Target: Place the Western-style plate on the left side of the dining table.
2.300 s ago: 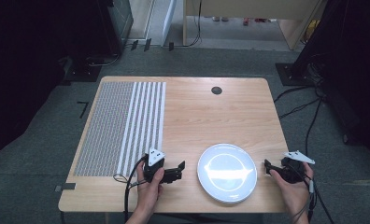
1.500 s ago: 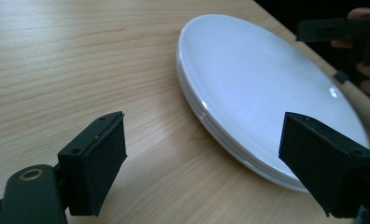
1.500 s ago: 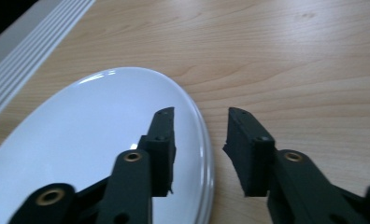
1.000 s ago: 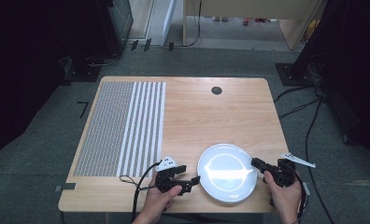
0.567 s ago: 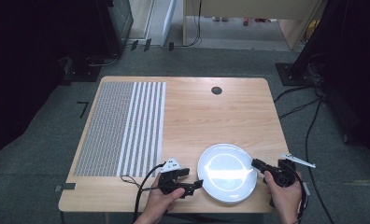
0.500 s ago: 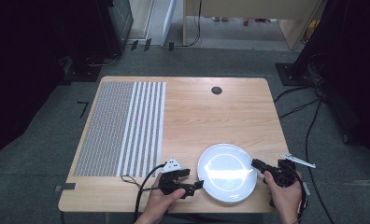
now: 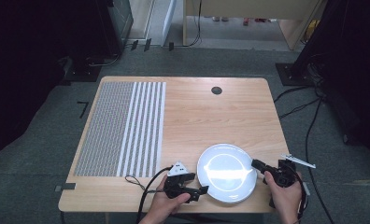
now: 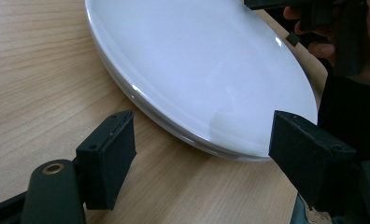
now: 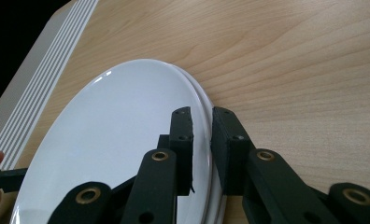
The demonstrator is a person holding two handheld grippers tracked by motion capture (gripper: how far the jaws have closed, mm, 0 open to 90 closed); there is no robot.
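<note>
**Both grippers close in on the plate**

Dark room, grey floor, cables trailing off to the right, and a pale wooden table (image 7: 220, 116) with a grey-and-white striped mat (image 7: 122, 128) covering its left part and a small black grommet (image 7: 216, 90) near the far edge.

Since a couple of seconds ago, both hands have come inward. The left gripper (image 7: 192, 189), which was standing off to the side, now sits just beside the near-left rim of the white plate (image 7: 226, 171); its jaws are spread wide, with the rim in front of the gap and not yet between them. The right gripper (image 7: 259, 165) has slid in from the table's right edge, and its jaws are pinched narrow over the plate's right rim (the rim runs straight into the slit between the pads, though I cannot tell how firmly it bites).

The plate itself lies flat near the front edge, right of centre. My guess is a two-handed lift is being set up, with the left side yet to grip.
</note>
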